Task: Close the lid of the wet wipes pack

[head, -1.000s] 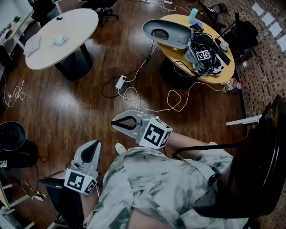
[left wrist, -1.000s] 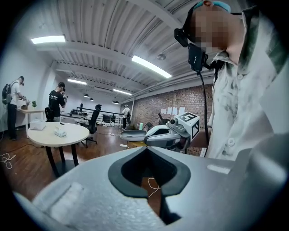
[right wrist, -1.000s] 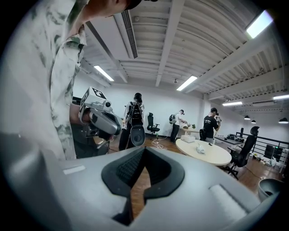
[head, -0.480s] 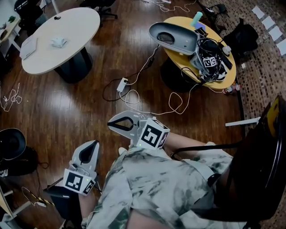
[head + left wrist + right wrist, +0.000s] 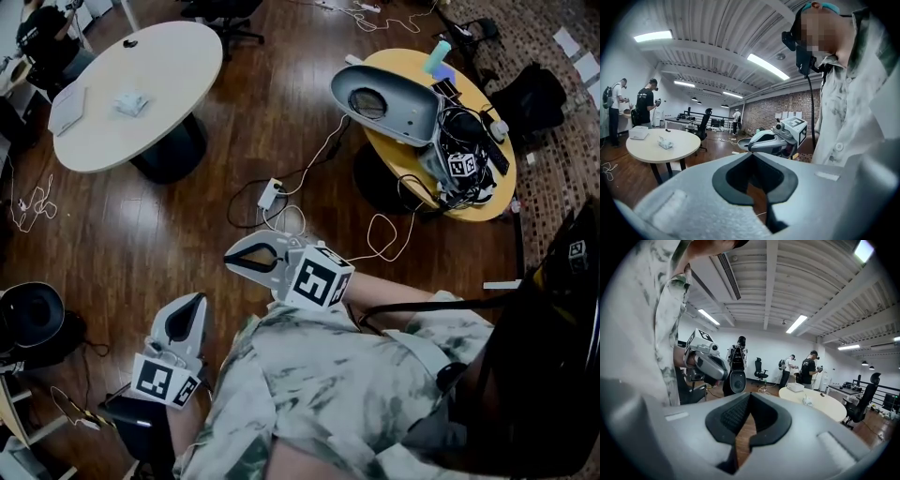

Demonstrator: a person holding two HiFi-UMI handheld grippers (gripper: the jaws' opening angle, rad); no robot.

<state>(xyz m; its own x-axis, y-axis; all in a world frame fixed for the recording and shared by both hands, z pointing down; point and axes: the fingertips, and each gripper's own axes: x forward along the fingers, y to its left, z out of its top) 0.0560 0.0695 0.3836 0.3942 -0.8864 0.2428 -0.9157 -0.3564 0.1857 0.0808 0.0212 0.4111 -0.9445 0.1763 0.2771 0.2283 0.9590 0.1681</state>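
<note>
White round table point(image 5: 178, 66) has drifted a little across the head view, and the small pack point(image 5: 131, 101) on it, probably the wet wipes, lies well apart from both tongs. Left gripper point(image 5: 194, 305) and right gripper point(image 5: 246, 260) stay at the person's waist, jaws together on nothing, so I'd say the lid-closing hasn't started.
</note>
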